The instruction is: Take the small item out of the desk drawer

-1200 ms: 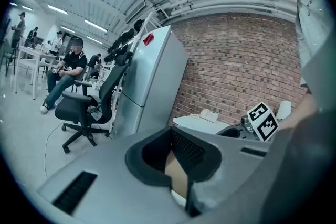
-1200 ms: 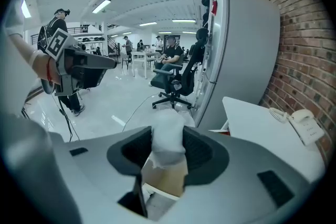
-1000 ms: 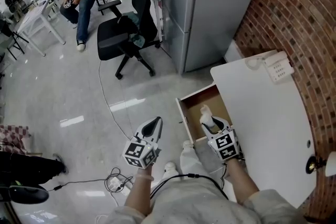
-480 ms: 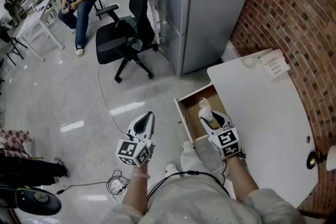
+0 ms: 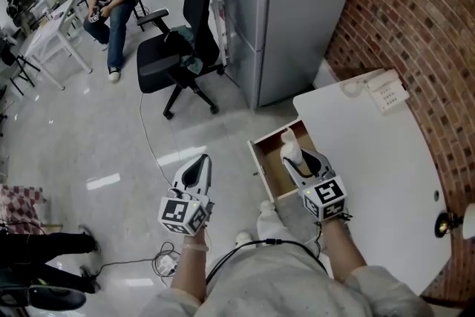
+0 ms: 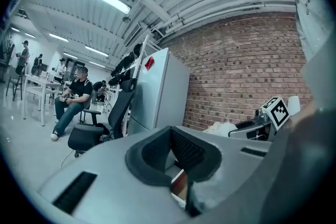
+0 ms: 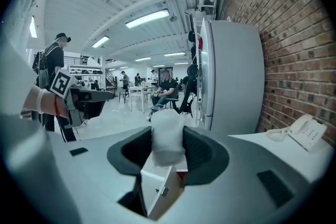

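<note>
The small item (image 5: 289, 148), a pale lump, is clamped upright between the pads of the right gripper (image 5: 292, 157), directly above the open desk drawer (image 5: 259, 159). The left gripper (image 5: 199, 165) is held left of the drawer, tips closed on nothing, clearly the farther one.

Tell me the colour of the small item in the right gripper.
White; the small item shows best in the right gripper view.
</note>
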{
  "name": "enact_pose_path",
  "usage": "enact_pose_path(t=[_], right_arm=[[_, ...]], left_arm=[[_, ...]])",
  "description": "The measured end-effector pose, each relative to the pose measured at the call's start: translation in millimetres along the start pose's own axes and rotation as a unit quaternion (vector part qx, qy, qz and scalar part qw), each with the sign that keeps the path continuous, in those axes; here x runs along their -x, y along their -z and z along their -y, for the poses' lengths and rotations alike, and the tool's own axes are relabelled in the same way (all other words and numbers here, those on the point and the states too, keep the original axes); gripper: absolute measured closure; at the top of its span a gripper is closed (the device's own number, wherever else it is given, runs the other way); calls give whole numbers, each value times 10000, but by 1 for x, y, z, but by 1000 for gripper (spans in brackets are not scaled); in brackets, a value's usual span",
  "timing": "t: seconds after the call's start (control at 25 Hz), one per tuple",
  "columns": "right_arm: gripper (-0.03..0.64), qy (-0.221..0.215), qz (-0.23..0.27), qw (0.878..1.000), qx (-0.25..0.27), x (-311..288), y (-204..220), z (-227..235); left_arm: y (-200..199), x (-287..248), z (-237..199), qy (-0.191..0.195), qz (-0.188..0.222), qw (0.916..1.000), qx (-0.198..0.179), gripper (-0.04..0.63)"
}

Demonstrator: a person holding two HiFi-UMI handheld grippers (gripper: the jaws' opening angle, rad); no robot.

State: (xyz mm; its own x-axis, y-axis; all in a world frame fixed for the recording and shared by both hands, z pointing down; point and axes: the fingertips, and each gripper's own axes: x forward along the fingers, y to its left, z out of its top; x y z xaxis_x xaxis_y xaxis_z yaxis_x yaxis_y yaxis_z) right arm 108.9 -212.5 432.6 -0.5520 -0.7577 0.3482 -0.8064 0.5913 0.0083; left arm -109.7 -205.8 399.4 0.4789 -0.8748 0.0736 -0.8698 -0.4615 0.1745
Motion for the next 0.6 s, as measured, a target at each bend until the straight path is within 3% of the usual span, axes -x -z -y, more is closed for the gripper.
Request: enact_pose_path(t=[0.6], right_arm=[[437, 38, 501, 9987, 1, -6, -43, 8]], left_arm=[[-19, 10, -26, -353, 225, 9991, -101, 595]])
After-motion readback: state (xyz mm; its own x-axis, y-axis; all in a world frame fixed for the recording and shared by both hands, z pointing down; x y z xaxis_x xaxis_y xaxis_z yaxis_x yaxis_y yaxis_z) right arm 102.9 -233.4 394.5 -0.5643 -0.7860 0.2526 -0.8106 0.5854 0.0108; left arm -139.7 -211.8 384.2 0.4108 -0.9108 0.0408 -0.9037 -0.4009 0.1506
